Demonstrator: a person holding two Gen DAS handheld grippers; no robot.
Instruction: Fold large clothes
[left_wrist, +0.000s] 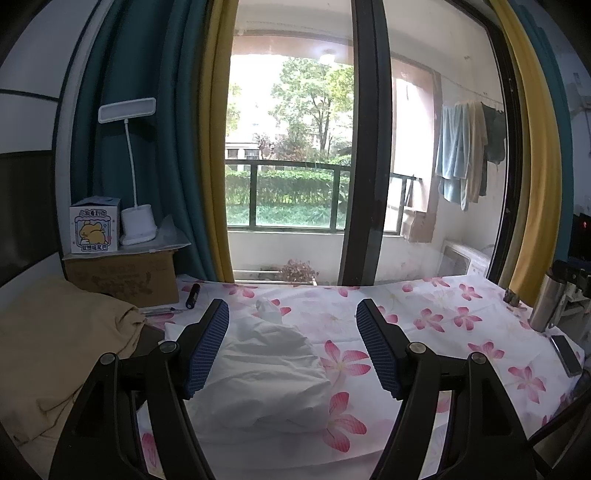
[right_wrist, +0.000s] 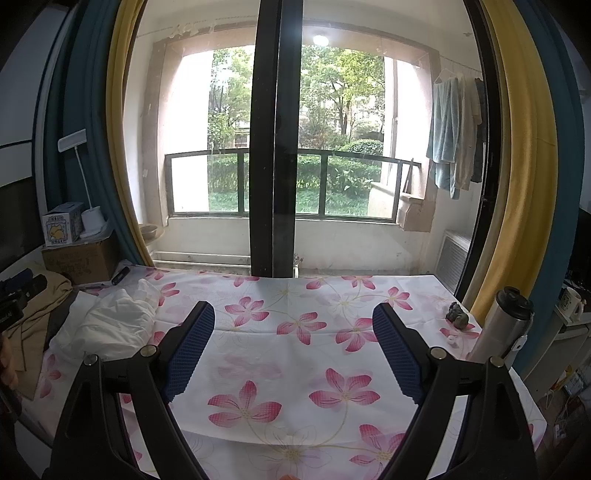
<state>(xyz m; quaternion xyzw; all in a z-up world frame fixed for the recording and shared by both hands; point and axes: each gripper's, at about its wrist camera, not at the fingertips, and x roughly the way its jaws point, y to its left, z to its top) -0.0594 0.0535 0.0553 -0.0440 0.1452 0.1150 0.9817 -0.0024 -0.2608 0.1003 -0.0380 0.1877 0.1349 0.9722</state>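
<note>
A crumpled white garment (left_wrist: 266, 373) lies bunched on the flowered tablecloth (left_wrist: 443, 317). My left gripper (left_wrist: 292, 310) hovers over it, open, with the white cloth showing between its blue pads but not touching them. In the right wrist view the same white garment (right_wrist: 110, 325) sits at the far left of the table. My right gripper (right_wrist: 293, 314) stands open above bare flowered tablecloth (right_wrist: 295, 369), nothing between its fingers. A tan garment (left_wrist: 55, 350) lies heaped off the table's left end, also seen as the tan garment (right_wrist: 40, 310) in the right view.
A cardboard box (left_wrist: 125, 277) with a small carton and a white desk lamp (left_wrist: 138, 221) stands at the back left. A black flashlight (left_wrist: 192, 295) lies near it. A steel flask (right_wrist: 502, 325), a small dark figurine (right_wrist: 458, 314) and a phone (left_wrist: 567, 354) sit at the right edge. Glass doors close off the back.
</note>
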